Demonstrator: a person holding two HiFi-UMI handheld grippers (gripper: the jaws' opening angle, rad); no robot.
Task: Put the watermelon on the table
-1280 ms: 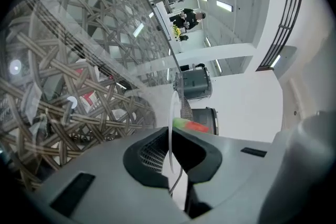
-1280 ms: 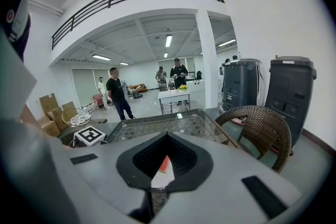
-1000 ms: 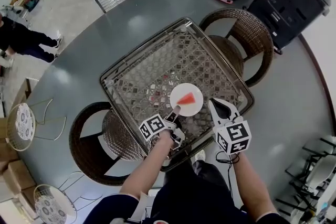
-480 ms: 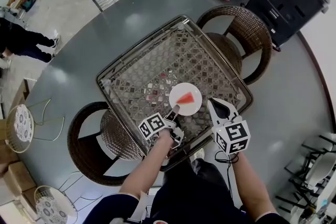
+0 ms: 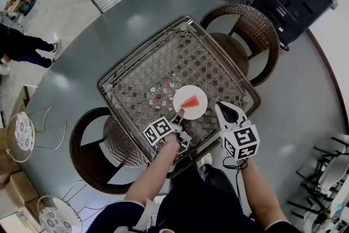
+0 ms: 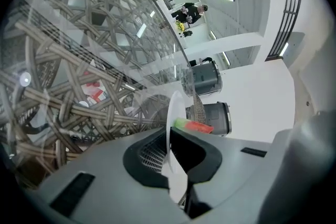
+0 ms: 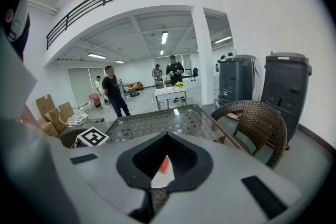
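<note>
Left hand-held gripper [image 5: 180,115] is clamped on the near rim of the white plate [image 5: 197,111], jaws pinched tight on that thin edge. Right hand-held gripper [image 5: 223,109] hangs just beside the plate, jaws together and nothing between them.

Biggest thing out there is the square bench [image 5: 163,63]: a clear glass top, glossy and hard, over a woven wicker lattice, with a rounded metal rim. Two round-backed wicker chairs [image 5: 256,24] are tucked in on opposite sides.

On to the plate: round, flat, smooth and stiff, sitting over the bench's near-right part. Whether it rests on the glass or floats just above, I can't call.

And the watermelon [image 5: 191,102]: a small red wedge with a green rind, lying loose at the plate's middle. It looks light, and nothing pins it down, so on that slick plate it could slide if the rim tips. A grip on the rim seems sound, with the plate kept level. Taken directly, the flat sides near the rind look the safest hold.
</note>
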